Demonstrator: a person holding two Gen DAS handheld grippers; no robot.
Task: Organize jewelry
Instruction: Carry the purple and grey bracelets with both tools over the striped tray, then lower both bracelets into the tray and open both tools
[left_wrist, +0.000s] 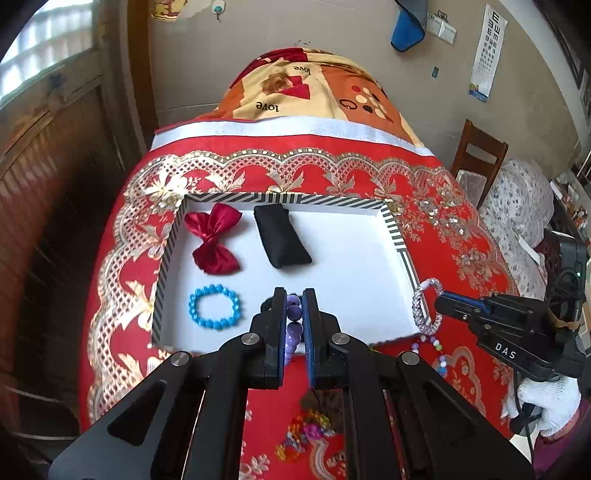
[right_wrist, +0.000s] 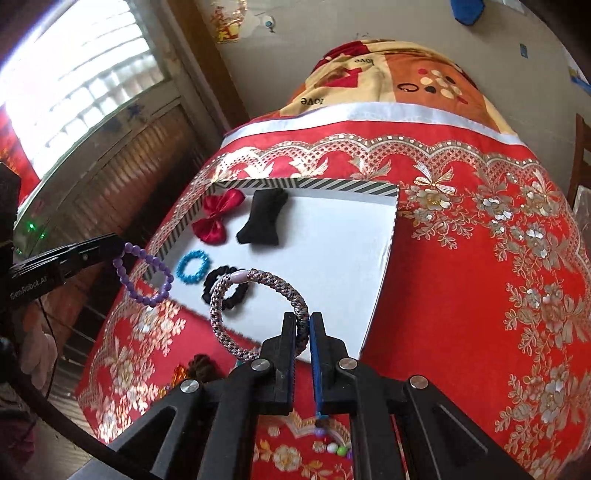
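Note:
A white tray (left_wrist: 351, 266) with a striped rim lies on the red cloth. In it lie a red bow (left_wrist: 213, 238), a black pouch (left_wrist: 280, 236), a blue bead bracelet (left_wrist: 214, 306) and a black scrunchie (right_wrist: 225, 286). My left gripper (left_wrist: 294, 295) is shut on a purple bead bracelet (left_wrist: 293, 325), held above the tray's near edge; it also shows in the right wrist view (right_wrist: 147, 273). My right gripper (right_wrist: 303, 317) is shut on a braided silver-pink bangle (right_wrist: 255, 314), held above the tray's near right corner (left_wrist: 424, 306).
Loose on the red cloth near me lie a colourful bead string (left_wrist: 432, 347), a multicoloured plastic chain (left_wrist: 303, 432) and a brown hair tie (right_wrist: 201, 365). A folded quilt (left_wrist: 314, 88) lies behind the tray. A wooden chair (left_wrist: 476, 155) stands at the right.

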